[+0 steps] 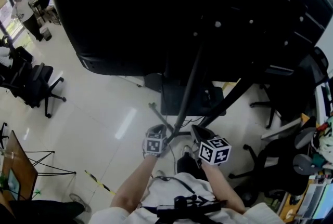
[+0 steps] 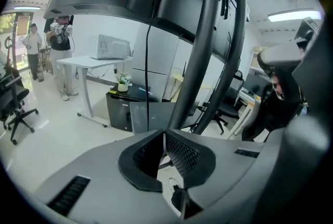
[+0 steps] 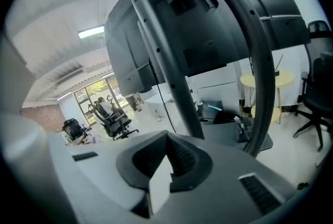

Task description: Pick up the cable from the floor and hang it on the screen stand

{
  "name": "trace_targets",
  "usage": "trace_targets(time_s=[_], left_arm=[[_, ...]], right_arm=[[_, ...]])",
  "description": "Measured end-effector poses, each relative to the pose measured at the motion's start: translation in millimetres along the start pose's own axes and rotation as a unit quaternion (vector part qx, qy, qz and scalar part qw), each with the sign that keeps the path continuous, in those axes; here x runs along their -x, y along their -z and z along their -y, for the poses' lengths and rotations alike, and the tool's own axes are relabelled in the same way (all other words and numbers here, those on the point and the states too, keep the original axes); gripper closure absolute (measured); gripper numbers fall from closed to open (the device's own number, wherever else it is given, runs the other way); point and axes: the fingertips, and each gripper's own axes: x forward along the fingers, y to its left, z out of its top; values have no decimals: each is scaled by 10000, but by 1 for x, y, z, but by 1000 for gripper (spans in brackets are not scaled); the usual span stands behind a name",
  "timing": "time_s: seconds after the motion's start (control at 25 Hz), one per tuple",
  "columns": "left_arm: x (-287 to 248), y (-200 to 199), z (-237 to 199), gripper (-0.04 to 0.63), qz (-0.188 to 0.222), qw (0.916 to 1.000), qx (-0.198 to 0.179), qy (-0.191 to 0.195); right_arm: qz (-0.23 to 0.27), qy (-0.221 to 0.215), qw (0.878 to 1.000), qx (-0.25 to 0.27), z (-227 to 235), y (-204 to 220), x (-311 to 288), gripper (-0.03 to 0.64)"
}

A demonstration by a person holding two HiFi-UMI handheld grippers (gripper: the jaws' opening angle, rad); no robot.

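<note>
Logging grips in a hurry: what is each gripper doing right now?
Left gripper: jaws closed, nothing clearly held.
Right gripper: jaws closed, empty.

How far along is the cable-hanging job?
Done: unclear. A thin cable hangs by the screen stand, though it may not be the one. In hand: nothing; the left gripper and right gripper are shut and empty. Left: cannot tell from here.

Glossy pale floor (image 1: 104, 114), black office chairs (image 1: 34, 85)
</note>
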Motion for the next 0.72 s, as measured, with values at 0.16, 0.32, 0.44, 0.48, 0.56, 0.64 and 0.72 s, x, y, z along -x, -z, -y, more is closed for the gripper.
trace_targets(time_s=[0.16,0.32,0.44,0.48,0.56,0.64,0.72], left_arm=[[-41,-7,-11,502,-135,9998,-37,-152],[-72,-4,-26,489,-411,9986,-90,-318],[-91,4,-34,477,-523,9979,-110,-377],[-98,6,-35,477,-525,9979,-99,-367],[-112,8,-37,472,-494,9980,-110,-367],[-126,10,-42,472,-498,9977,-176,-418],[-139,16,-48,466,-569,9971,-224,-447]], right_arm=[[-77,-124,9998,-110,15,-2,-21,617],[-180,-290,9994,-47,27,-7,-37,617],[-228,-320,9992,3,43,-10,-47,617],[-223,-318,9992,22,48,-10,-51,617],[-193,-326,9993,54,58,-10,-57,617],[-174,-320,9993,89,66,-7,-63,617],[-171,-305,9993,104,75,-1,-68,617]])
